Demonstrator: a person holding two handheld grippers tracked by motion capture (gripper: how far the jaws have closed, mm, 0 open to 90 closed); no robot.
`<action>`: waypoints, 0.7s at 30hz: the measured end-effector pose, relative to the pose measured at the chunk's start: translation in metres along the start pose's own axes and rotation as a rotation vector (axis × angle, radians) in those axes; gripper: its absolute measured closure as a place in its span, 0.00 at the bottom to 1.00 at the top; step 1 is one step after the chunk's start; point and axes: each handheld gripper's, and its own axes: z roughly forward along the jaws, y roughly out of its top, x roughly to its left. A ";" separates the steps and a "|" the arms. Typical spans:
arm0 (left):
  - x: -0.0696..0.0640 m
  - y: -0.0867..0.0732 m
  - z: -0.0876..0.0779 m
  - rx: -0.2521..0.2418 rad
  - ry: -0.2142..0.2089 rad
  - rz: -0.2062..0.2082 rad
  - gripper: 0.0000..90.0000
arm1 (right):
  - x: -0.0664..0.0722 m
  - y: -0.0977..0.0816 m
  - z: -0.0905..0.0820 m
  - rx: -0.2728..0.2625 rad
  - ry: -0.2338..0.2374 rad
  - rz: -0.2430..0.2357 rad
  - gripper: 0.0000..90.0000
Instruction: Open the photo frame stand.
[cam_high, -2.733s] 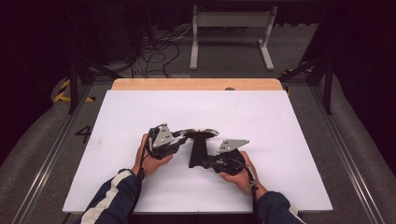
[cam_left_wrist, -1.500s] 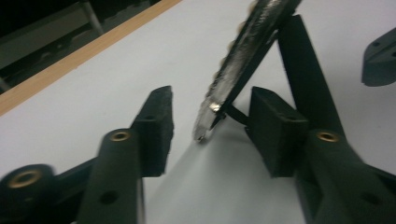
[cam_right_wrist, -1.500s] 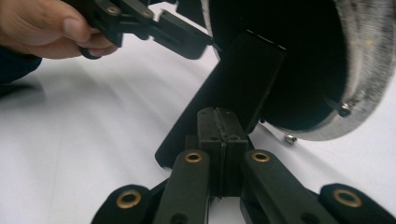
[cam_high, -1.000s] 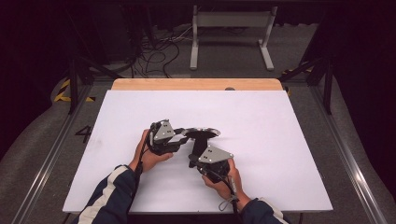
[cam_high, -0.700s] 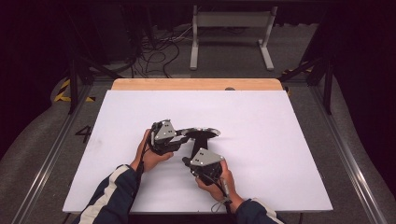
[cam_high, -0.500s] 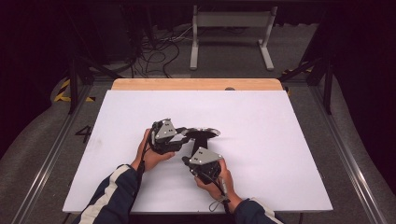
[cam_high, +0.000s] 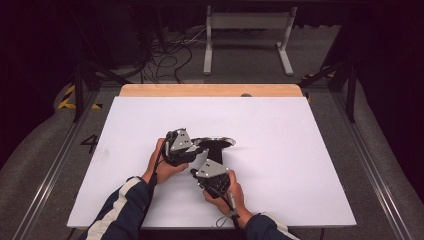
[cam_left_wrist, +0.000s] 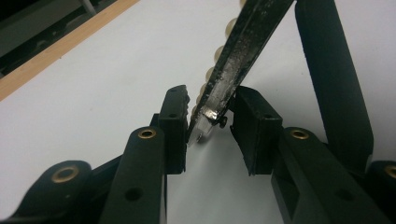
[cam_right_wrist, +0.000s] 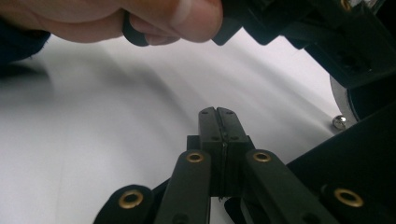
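Observation:
A black piece with a round silver-rimmed disc (cam_high: 216, 142) lies mid-table. My left gripper (cam_high: 197, 146) reaches its near-left end. In the left gripper view the jaws (cam_left_wrist: 210, 116) have just been closing on a thin dark metal strip (cam_left_wrist: 233, 60). The strip has a bright tip and cream beads along its back, and it touches both pads. A black strap (cam_left_wrist: 331, 79) runs beside it. My right gripper (cam_high: 194, 172) sits just in front, pointing at the left hand. Its jaws (cam_right_wrist: 217, 114) are shut with nothing between them. The disc's rim (cam_right_wrist: 338, 98) and a small metal ball (cam_right_wrist: 339, 122) show to their right.
The white table top (cam_high: 300, 150) has a wooden strip (cam_high: 210, 90) along its far edge. On the floor beyond it are cables (cam_high: 165, 50) and a white frame (cam_high: 247, 30). The left hand's thumb (cam_right_wrist: 187, 16) hangs close above my right jaws.
My right gripper has left the black piece and moved left and nearer, ending just in front of the left gripper. The left hand and the black piece have stayed put.

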 end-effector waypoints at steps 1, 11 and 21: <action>0.000 0.000 0.000 0.002 0.002 0.002 0.74 | 0.000 -0.001 0.000 0.000 -0.002 -0.002 1.00; -0.005 0.001 0.000 0.013 0.016 0.029 0.78 | -0.001 0.000 0.000 0.007 -0.033 0.005 1.00; -0.007 0.000 0.001 0.005 0.029 0.037 0.79 | -0.006 -0.004 0.001 0.044 -0.049 0.039 1.00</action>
